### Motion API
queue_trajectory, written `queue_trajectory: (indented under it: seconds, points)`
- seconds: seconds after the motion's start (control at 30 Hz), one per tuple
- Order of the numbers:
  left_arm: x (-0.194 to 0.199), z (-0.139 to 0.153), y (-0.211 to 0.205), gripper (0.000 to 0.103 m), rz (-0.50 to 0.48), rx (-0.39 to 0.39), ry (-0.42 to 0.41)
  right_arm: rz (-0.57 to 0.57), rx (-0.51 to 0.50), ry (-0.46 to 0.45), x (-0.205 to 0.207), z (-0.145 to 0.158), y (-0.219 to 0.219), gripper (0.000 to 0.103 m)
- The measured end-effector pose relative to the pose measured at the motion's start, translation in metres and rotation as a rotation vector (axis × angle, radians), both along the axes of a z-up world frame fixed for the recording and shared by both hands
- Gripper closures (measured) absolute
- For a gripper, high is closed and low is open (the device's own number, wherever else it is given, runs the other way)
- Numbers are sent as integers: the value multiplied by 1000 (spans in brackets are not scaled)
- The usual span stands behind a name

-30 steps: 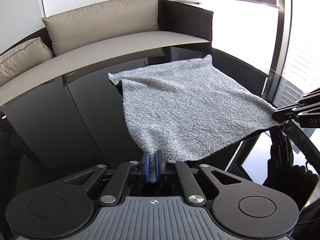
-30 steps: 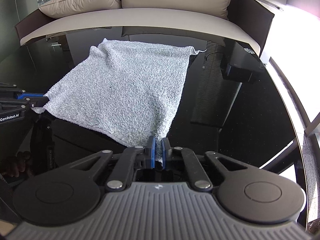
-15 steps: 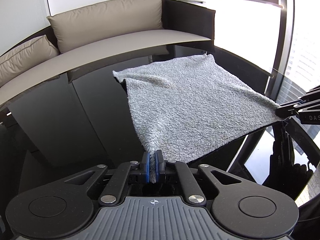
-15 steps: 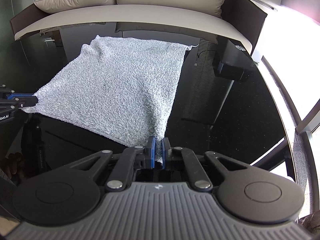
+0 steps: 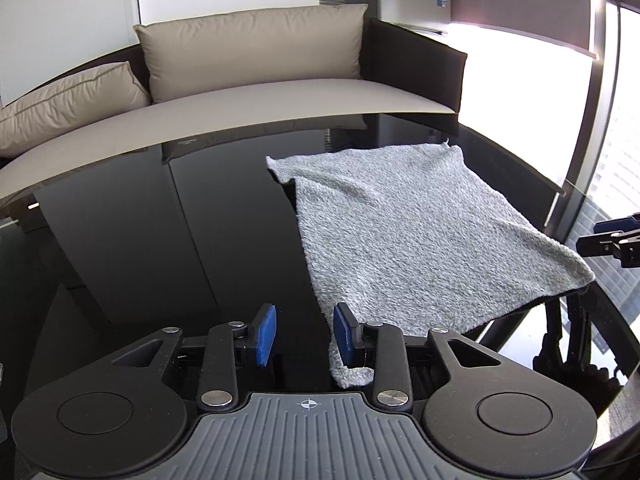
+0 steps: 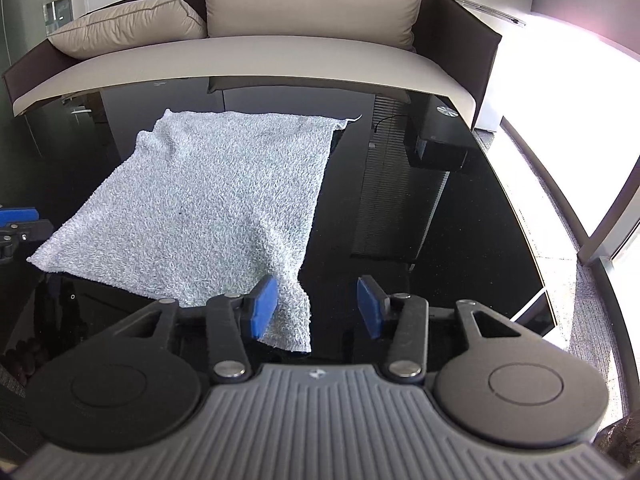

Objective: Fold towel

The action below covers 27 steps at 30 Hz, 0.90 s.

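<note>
A grey terry towel lies spread flat on the black glass table; it also shows in the right wrist view. My left gripper is open at the towel's near left corner, which lies by its right blue pad. My right gripper is open at the towel's near right corner, which lies by its left blue pad. Each gripper's tips show at the edge of the other's view, the right gripper and the left gripper.
A beige sofa with cushions curves behind the table; it also shows in the right wrist view. A small black box shows through the glass at the right. Bright windows lie to the right. The table's curved edge runs on the right.
Both grippers have opened and let go of the towel's near corners. The towel, held stretched and lifted before, now lies on the table.
</note>
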<state>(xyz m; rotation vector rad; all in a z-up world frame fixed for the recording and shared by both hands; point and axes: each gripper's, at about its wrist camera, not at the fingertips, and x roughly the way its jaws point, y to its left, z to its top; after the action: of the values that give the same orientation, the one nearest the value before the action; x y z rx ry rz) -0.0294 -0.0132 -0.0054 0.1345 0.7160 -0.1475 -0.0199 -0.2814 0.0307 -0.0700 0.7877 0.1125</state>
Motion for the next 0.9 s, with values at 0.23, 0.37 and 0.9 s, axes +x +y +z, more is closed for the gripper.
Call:
queue_trajectory:
  seconds: [0.23,0.37,0.9]
  points:
    - [4,-11,-7,71,-29,47,42,11,-53,27,8,-14,5,55]
    - [-1,-15,-10,71,-41,85,34,16,-89,33,4,-21,6,55]
    - [-9,-11,-6,68,-21,98,7,-27,-33,5,-4,-12,-6,54]
